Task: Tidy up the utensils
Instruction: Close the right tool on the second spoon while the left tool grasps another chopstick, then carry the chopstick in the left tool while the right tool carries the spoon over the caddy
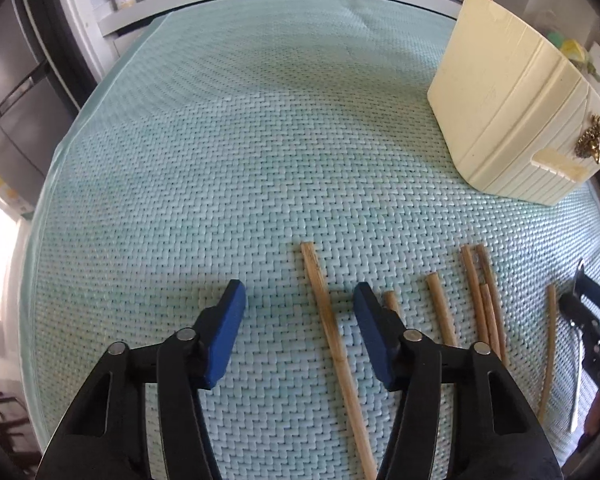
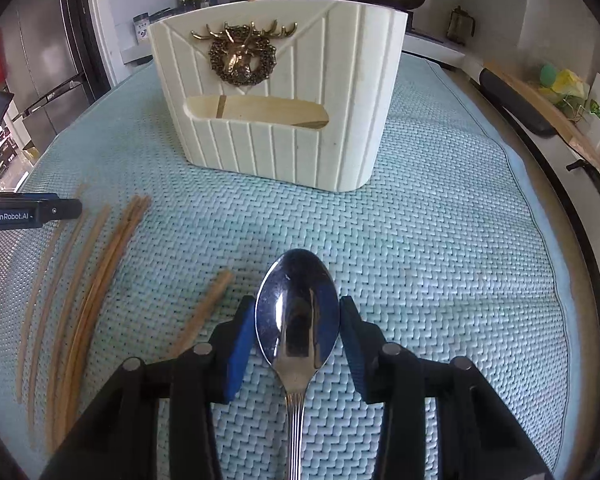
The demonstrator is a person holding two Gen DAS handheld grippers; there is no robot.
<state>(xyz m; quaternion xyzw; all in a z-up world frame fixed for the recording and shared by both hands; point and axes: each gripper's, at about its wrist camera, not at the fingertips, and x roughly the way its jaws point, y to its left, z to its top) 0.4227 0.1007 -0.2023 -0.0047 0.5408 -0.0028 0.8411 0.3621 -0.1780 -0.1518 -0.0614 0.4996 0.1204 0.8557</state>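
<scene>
Across the whole surface lies a pale green woven mat (image 1: 228,160), and on its far side stands a cream ribbed utensil holder (image 2: 284,92) with a brass stag-head ornament (image 2: 242,54) and a slot-shaped window on its front. One chopstick rises out of the holder's top.

Nearer the cameras, on the mat, several wooden chopsticks (image 1: 482,300) lie roughly parallel, some touching in a small bundle, others apart. One chopstick (image 1: 332,332) lies between the fingers of the left gripper (image 1: 300,300), closer to the right-hand finger; the blue pads stand partly open and neither touches it.

A steel spoon (image 2: 298,316) lies bowl-up with its handle running toward the camera. The right gripper (image 2: 298,312) has its blue pads against both edges of the bowl, gripping it. Whether the spoon rests on the mat or is lifted off it I cannot tell.
</scene>
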